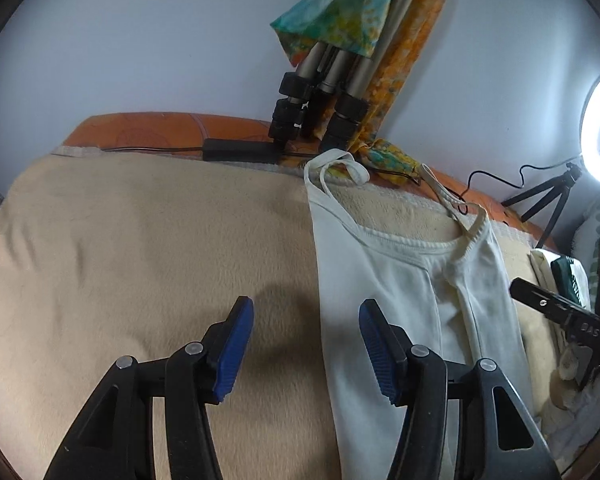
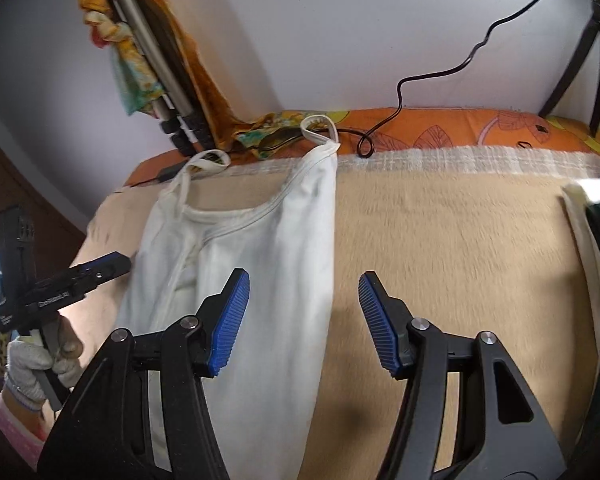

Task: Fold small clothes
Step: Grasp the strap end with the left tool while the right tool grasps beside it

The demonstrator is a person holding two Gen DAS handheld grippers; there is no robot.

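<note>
Lying on a beige blanket (image 1: 140,240) spread over the bed, the white camisole (image 1: 400,300) is already narrowed into a long strip — both sides look turned inward, with the straps trailing toward 12 o'clock over the blanket's far edge. So the lengthwise folds seem done, and the step in hand is most likely the crosswise fold, hem brought up toward the neckline or the reverse.

At the left of the scene, the left gripper (image 1: 306,348) hovers with its jaws spread wide and nothing between them, over bare blanket just at 9 o'clock of the camisole's left edge. Behind, at 12 o'clock, a folded tripod (image 1: 320,92) draped with a patterned scarf (image 1: 340,16) leans against the wall. In the right wrist view the right gripper (image 2: 304,324) likewise has its jaws spread and empty, straddling the camisole's right edge — the left jaw over the cloth, the right over blanket. Further right, at 3 o'clock, a folded stack (image 2: 592,216) sits at the blanket's margin.

The next move probably calls for both grippers to drop onto one end of the strip, pinch a corner each through all layers, and carry that end evenly across.
</note>
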